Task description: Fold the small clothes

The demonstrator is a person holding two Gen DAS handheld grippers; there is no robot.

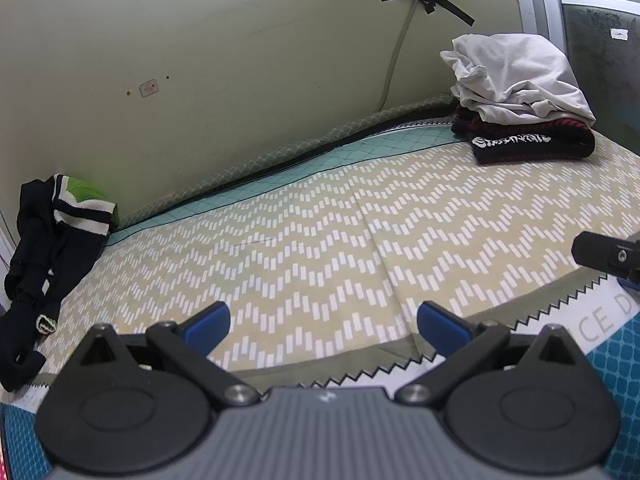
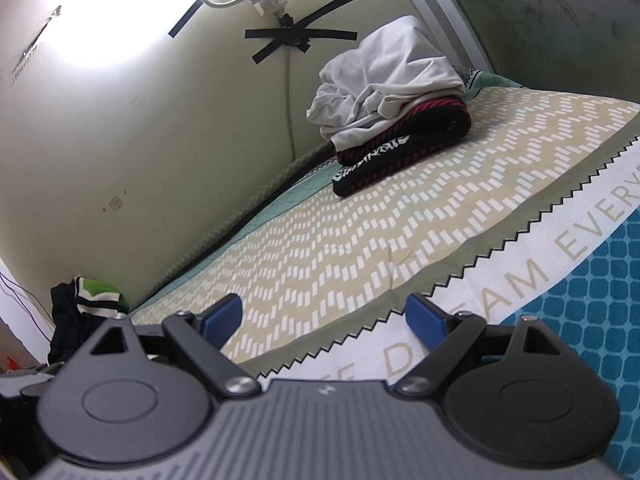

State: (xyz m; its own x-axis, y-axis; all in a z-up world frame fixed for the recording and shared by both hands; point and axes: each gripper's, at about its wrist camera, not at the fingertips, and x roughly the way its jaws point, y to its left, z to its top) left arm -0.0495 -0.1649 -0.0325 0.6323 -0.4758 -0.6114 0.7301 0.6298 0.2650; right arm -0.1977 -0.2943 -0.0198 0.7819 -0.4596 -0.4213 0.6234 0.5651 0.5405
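The left tongs [image 1: 322, 322] are seen with their blue fingertips [image 1: 208, 322] held wide apart, and nothing is gripped between them; they hover low over the bed sheet [image 1: 320, 240], which is printed with a beige and white zigzag pattern. The right tongs [image 2: 324, 318] are also spread apart and empty, above the near edge of the same sheet, where a white band with grey letters is printed. A small part of the right tongs is also caught at the right edge of the left wrist view. The unfolded dark clothes [image 1: 44, 256], black with white stripes and a green part, are heaped at the far left end of the bed, against the wall [image 1: 200, 60]. At the far right end, well apart from them, a stack of folded clothes [image 1: 532, 142] is placed, black and red below, with a crumpled white garment [image 1: 516, 76] lying on top. A cable [image 2: 289, 96] is fixed to the wall with crossed black tape [image 2: 300, 42].
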